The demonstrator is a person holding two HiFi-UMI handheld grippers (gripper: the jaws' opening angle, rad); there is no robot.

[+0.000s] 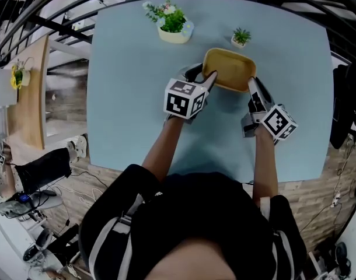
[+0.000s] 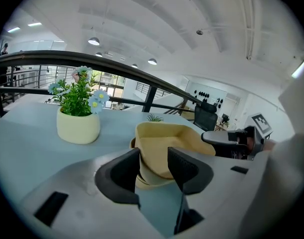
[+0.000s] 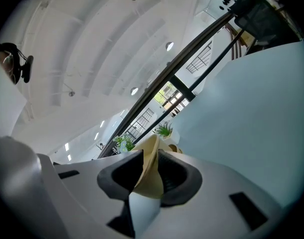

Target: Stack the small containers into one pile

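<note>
The yellow container (image 1: 229, 69) is at the far middle of the tabletop (image 1: 137, 51). The left tongs (image 2: 154, 166) and the right tongs (image 3: 151, 171) each clench its opposite rim. It seems light and thin-walled, perhaps bendable, so gentle rim holds suit it.

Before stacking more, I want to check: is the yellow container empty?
Empty. The head view looks into the container and shows only its bare yellow bottom.
</note>
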